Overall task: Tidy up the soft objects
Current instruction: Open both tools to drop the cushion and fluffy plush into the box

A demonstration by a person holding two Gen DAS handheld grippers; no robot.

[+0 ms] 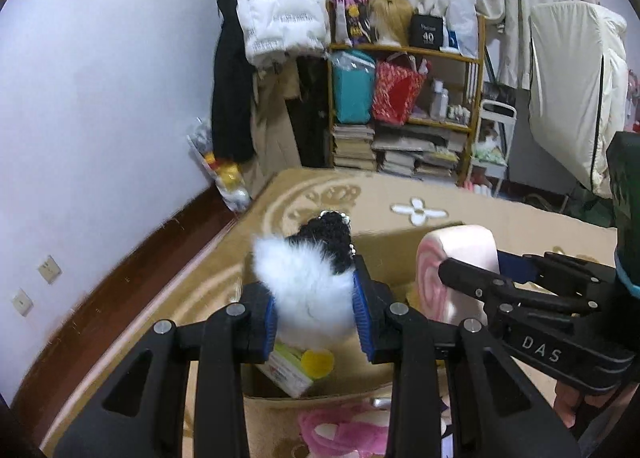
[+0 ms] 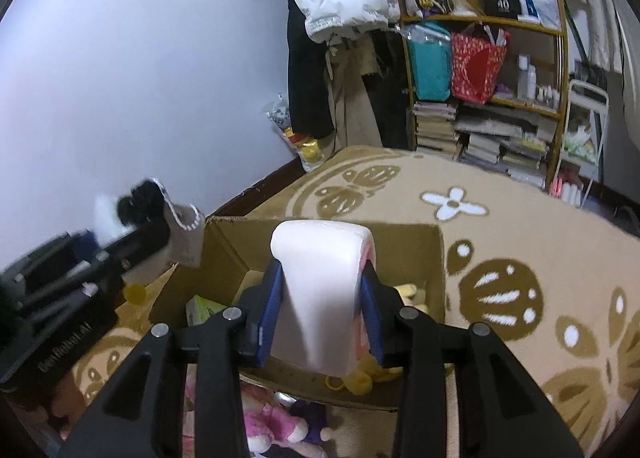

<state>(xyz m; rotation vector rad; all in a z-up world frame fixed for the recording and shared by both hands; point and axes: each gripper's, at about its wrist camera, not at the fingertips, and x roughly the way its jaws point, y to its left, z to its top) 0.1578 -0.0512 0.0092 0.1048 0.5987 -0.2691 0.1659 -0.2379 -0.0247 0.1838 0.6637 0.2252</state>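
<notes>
Gripping a fluffy toy (image 1: 308, 290) in the left claw (image 1: 316, 310), a pink cushion (image 2: 320, 298) in the right claw (image 2: 322, 318), both above the box (image 2: 434, 258).

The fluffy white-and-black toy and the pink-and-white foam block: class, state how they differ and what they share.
Surface: the fluffy toy is furry with a black knitted part; the foam block is smooth.
Colour: the toy is white and black; the block is pale pink, swirled on its end.
Holder: left gripper versus right gripper.
Shared: both are clamped above the cardboard box.

Two grippers (image 1: 316, 310) (image 2: 320, 318), one cardboard box (image 2: 224, 246).
</notes>
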